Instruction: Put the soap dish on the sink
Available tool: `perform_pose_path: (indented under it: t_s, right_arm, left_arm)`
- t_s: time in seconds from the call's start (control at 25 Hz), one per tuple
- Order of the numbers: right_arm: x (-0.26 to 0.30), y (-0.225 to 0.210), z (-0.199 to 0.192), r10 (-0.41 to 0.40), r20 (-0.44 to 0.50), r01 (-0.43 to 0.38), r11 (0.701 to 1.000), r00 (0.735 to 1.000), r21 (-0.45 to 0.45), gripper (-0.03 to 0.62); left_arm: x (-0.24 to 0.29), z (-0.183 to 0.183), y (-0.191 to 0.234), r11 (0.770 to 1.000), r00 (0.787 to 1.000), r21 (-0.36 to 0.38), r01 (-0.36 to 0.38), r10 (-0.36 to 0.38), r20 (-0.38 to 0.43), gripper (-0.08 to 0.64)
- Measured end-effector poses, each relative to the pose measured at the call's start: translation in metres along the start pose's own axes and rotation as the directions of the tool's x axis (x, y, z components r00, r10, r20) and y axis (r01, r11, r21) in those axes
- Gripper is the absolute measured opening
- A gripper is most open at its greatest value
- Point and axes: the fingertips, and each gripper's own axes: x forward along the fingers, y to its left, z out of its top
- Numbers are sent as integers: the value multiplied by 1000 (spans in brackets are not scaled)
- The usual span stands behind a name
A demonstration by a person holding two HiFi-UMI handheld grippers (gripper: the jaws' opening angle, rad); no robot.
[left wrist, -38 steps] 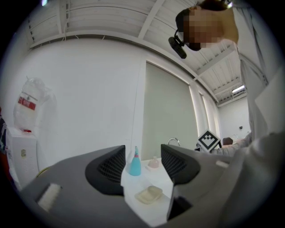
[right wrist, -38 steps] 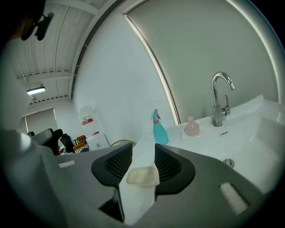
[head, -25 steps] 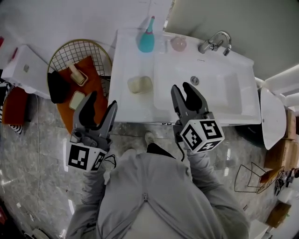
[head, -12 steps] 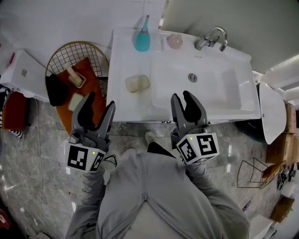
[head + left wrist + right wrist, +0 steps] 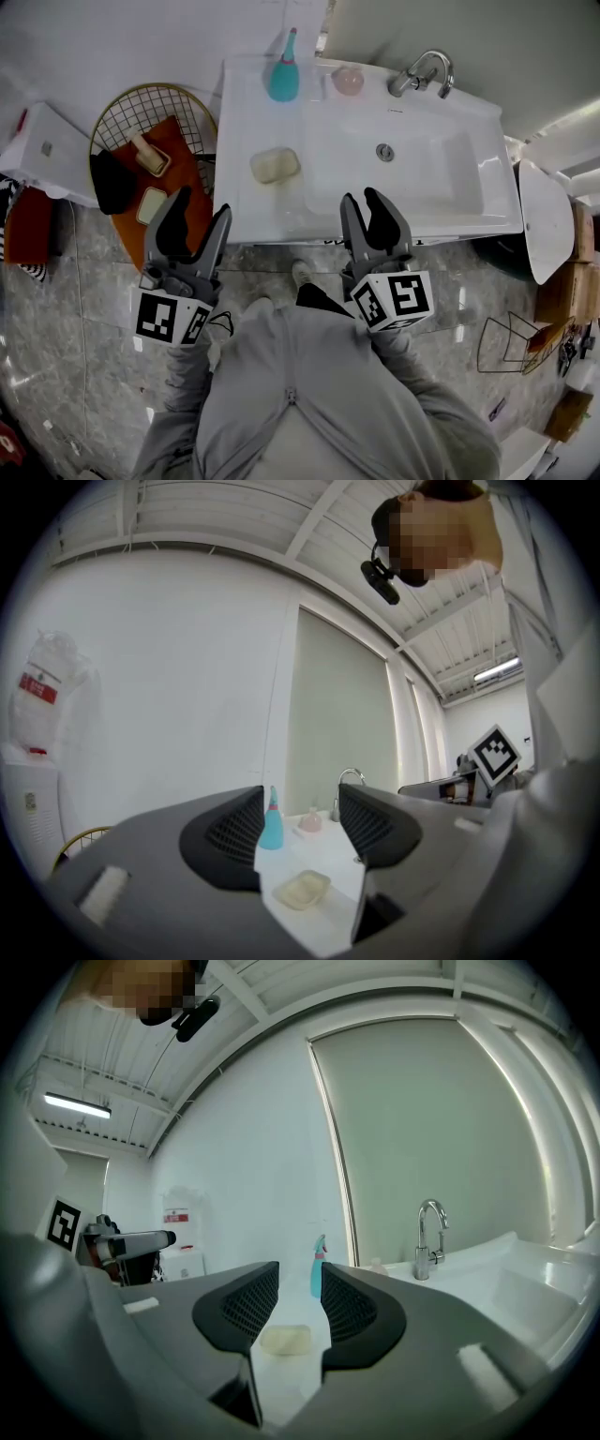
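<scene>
Sink station, looking down from the head view

- Pale yellow rounded-rectangular soap dish [image 5: 276, 165] lying flat on the white ceramic sink [image 5: 246, 212], on the level tabletop part left of the basin, about midway between far and near edge
- Touching no gripper, well apart from both
- Through the left gripper view, same dish [image 5: 300, 890] framed low in the gap between the jaws, but far beyond them; through the right gripper view, dish [image 5: 285, 1340] likewise beyond the tips

- Left gripper [image 5: 202, 208]: jaws moderately apart, nothing held, nothing between the pads [image 5: 234, 829]; held over the grey marbled floor, just near of the sink's near-left corner
- Right gripper [image 5: 362, 202]: jaws apart by a narrower gap, nothing between them, empty; tips over the near rim of the sink, in front of the basin

- Teal spray bottle [image 5: 284, 75] upright at the far edge of the sink, left of the basin
- Small pink rounded bottle [image 5: 348, 82] just right of it
- Chrome tap [image 5: 427, 75] further right, at the far rim
- Round gold wire basket [image 5: 141, 92] left of the sink, holding an orange cloth [image 5: 184, 159]
</scene>
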Motion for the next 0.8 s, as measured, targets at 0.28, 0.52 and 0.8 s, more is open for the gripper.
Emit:
perform_pose_path:
  t_s: [0.28,0.52,0.8]
  right_arm:
    - [5,7,-6,14,-38,-16,999,999,-36,138]
    - [7,7,-6,10,-40,-12,999,999,-38,137]
    - [9,7,-6,1,-43,-3,999,999,-39,137]
  left_arm:
    - [-3,2,4,1000,1000,2,-8,8,3,272]
    - [-3,2,7,1000,1000,3,-11,11,3,272]
    - [-3,3,9,1000,1000,2,-9,9,8,272]
